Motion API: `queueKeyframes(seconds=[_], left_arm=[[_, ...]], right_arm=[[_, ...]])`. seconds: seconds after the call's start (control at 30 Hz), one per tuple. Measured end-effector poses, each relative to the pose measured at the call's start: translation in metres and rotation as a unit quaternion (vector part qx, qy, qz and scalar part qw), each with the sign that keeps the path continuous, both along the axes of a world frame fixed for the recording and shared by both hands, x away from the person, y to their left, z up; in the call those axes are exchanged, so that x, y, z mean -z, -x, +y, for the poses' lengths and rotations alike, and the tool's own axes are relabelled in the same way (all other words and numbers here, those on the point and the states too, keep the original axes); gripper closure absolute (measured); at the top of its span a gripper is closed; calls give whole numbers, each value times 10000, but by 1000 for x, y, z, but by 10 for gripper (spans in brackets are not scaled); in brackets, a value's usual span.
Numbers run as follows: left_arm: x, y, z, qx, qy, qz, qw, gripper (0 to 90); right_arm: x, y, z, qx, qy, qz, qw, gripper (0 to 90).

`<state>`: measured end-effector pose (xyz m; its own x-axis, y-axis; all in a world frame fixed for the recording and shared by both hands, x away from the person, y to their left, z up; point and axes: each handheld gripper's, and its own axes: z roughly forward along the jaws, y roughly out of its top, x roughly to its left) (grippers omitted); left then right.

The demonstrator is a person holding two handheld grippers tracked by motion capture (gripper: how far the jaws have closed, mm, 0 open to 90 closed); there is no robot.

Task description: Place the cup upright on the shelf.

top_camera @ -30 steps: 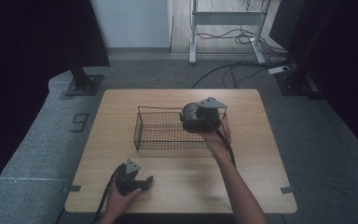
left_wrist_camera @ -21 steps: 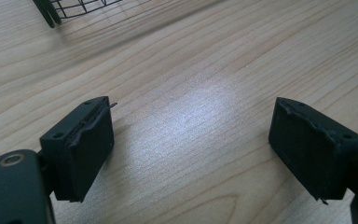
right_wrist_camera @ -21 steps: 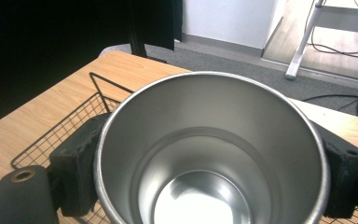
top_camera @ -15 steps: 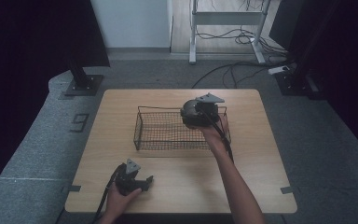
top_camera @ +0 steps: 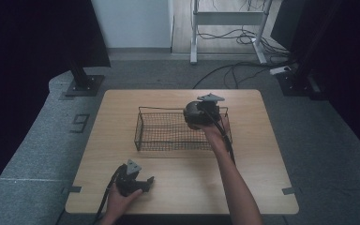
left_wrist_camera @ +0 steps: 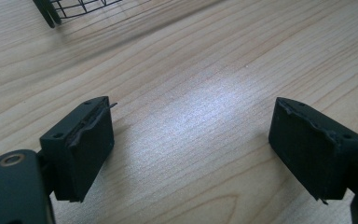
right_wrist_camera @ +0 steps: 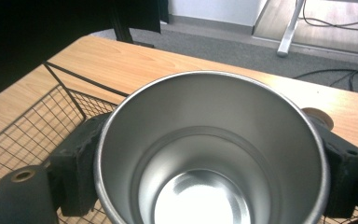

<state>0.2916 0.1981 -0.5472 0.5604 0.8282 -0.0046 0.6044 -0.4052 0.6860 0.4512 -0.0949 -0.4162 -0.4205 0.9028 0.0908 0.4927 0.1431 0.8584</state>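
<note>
A shiny steel cup (right_wrist_camera: 209, 154), mouth toward the camera and nothing inside it, sits between the black fingers (right_wrist_camera: 77, 158) of my right gripper (top_camera: 194, 115), which is shut on it. In the high view this gripper holds the cup above the right end of a black wire basket (top_camera: 143, 140). The basket's mesh (right_wrist_camera: 28, 135) lies below and left of the cup. Near the table's front left my left gripper (top_camera: 143, 183) rests low over the wood. Its jaws stand wide open around bare wood in the left gripper view (left_wrist_camera: 191, 144).
The wooden table (top_camera: 262, 154) has bare wood right of the basket and along the front. A corner of the basket (left_wrist_camera: 70, 7) shows ahead of the left gripper. Beyond the far edge are grey carpet, cables (top_camera: 243, 70) and a metal stand (top_camera: 194, 28).
My right gripper with the cup has shifted slightly toward the far side of the basket. The left gripper has stayed where it was.
</note>
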Motion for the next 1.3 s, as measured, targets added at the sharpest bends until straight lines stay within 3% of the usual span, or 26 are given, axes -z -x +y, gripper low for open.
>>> queueKeyframes(seconds=[0.57,1.3], left_arm=[[0,0,0,0,5,7,10000,138],[0,0,0,1,3,7,10000,138]], right_arm=[[29,-9,6,-27,92,353,9993,140],[40,-14,14,-41,333,627,9975,139]])
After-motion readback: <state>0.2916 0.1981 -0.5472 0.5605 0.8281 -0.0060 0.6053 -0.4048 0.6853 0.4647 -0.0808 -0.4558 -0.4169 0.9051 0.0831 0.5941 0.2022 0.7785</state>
